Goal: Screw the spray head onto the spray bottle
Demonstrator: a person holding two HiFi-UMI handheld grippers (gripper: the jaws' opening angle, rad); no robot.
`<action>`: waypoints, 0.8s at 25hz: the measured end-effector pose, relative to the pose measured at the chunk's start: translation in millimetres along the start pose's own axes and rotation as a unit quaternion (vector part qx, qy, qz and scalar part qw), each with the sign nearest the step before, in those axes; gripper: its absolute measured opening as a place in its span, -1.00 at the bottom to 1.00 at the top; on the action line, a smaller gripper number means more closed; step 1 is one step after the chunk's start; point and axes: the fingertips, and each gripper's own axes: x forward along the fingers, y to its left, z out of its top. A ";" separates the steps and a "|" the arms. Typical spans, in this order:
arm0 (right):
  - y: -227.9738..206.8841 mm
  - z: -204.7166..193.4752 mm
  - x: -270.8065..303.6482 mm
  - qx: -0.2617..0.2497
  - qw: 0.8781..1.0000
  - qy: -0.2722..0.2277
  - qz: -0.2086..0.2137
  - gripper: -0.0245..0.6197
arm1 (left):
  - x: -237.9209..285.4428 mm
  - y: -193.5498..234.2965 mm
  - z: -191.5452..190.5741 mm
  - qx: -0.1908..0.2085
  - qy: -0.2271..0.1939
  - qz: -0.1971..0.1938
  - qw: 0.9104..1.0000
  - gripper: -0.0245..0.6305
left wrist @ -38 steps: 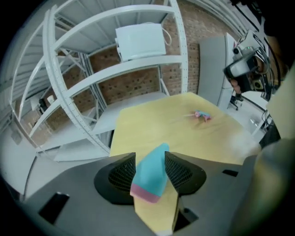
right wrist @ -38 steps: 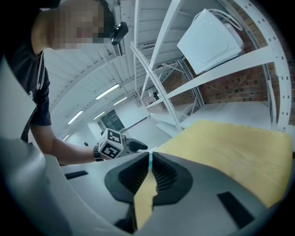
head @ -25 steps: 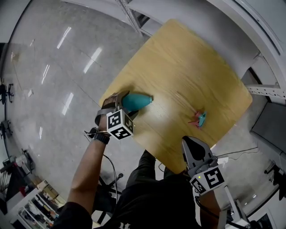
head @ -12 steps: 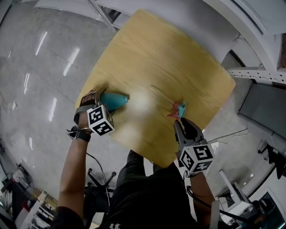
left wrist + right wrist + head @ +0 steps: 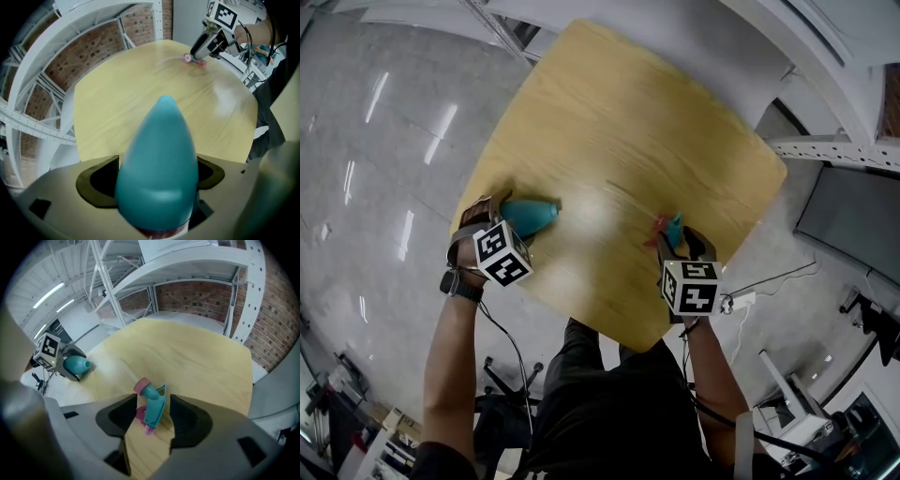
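No words, numbers or brand names can be read anywhere. The only printed marks are black-and-white square patterns, which carry no letters or digits. One set is on the marker cube (image 5: 502,254) of the left gripper (image 5: 154,177), the other on the marker cube (image 5: 690,286) of the right gripper (image 5: 153,418).

Bright, fisheye-warped, glare on table (image 5: 592,208)

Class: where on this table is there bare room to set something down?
Bare: the whole far half of the table, and the middle strip between the teal bottle and the spray head. Crowded: the near edge, right round those two things.
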 end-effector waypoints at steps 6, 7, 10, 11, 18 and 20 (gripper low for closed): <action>-2.2 -4.3 10.3 -0.002 1.000 0.030 -0.010 -0.34 | -2.3 0.0 -3.1 -0.030 -0.025 0.018 0.999 0.46; -1.2 -4.2 10.4 -0.007 0.999 0.032 -0.006 -0.35 | -2.6 0.7 -3.6 -0.035 -0.030 0.021 0.999 0.46; -1.3 -2.2 5.3 -0.021 0.999 0.031 0.008 -0.38 | -5.7 4.1 -5.2 -0.066 -0.054 0.029 0.996 0.46; -1.6 0.5 0.7 -0.026 0.999 0.026 0.013 -0.39 | -7.6 4.6 -4.8 -0.082 -0.067 0.030 0.994 0.45; 1.7 46.4 -86.4 -0.140 0.988 -0.049 0.034 -0.39 | -70.7 -16.1 46.6 -0.197 -0.249 -0.016 0.948 0.45; 8.8 72.0 -129.2 -0.197 0.976 -0.086 0.027 -0.39 | -105.2 -24.9 68.8 -0.210 -0.306 -0.028 0.928 0.45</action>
